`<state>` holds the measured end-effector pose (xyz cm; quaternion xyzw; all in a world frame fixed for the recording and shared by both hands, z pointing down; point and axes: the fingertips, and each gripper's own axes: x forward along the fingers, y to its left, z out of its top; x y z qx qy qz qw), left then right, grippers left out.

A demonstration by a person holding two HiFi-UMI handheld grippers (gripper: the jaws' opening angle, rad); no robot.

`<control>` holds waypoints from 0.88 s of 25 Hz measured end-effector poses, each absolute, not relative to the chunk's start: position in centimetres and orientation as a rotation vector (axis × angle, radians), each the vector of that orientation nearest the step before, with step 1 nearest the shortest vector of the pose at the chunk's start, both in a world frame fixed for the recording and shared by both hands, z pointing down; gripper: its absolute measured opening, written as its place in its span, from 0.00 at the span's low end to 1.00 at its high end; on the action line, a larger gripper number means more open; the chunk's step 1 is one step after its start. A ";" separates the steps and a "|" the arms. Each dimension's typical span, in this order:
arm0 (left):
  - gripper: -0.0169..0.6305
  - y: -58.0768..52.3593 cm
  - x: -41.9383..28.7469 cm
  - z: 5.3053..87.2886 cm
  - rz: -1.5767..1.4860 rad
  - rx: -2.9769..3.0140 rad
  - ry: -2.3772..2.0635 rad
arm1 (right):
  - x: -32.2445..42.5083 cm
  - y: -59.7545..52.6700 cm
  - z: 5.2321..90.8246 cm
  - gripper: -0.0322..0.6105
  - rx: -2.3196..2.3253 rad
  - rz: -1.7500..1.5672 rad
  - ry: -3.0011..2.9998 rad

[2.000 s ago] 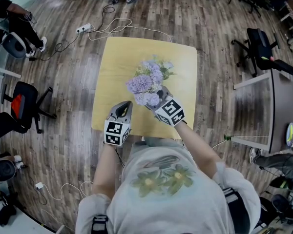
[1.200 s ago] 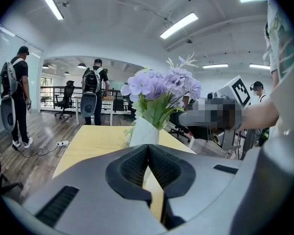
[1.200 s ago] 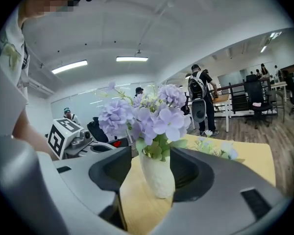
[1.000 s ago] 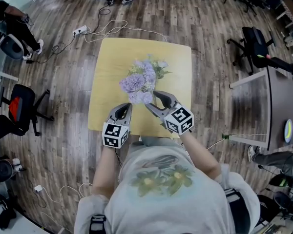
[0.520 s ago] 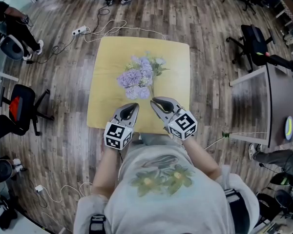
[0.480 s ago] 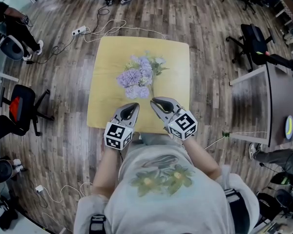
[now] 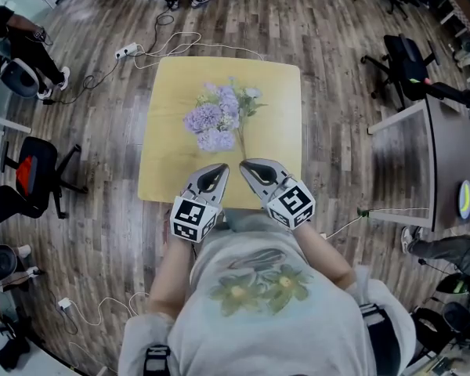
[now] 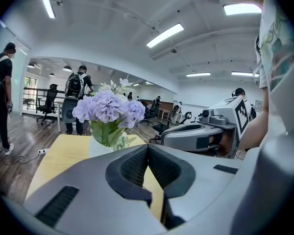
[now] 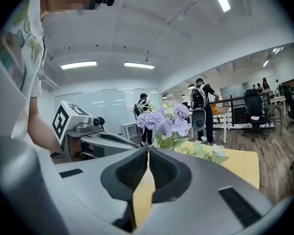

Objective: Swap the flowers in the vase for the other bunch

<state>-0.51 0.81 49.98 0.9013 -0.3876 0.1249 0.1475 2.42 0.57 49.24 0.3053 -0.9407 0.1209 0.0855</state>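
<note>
Both grippers drew back since a second ago. Now purple flowers (image 7: 210, 121) stand in the vase (image 8: 99, 147) on the table (image 7: 166, 167); other bunch (image 7: 249, 100) lies just beside. Jaws together and empty on left gripper (image 7: 218, 168) and right gripper (image 7: 245, 165). Swap looks done.

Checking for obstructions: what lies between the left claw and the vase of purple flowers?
Nothing but bare table. The head view shows that strip between the left claw and the purple flowers.
</note>
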 end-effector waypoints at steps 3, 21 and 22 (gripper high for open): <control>0.05 1.4 -0.2 49.9 0.385 2.598 -1.125 | 2.5 1.2 49.5 0.12 0.909 0.337 -2.775; 0.05 4.2 -0.2 50.4 0.403 2.601 -1.122 | 2.6 4.0 49.9 0.12 0.942 0.374 -2.758; 0.05 4.4 -0.3 50.6 0.405 2.600 -1.122 | 2.7 4.2 50.2 0.12 0.945 0.379 -2.755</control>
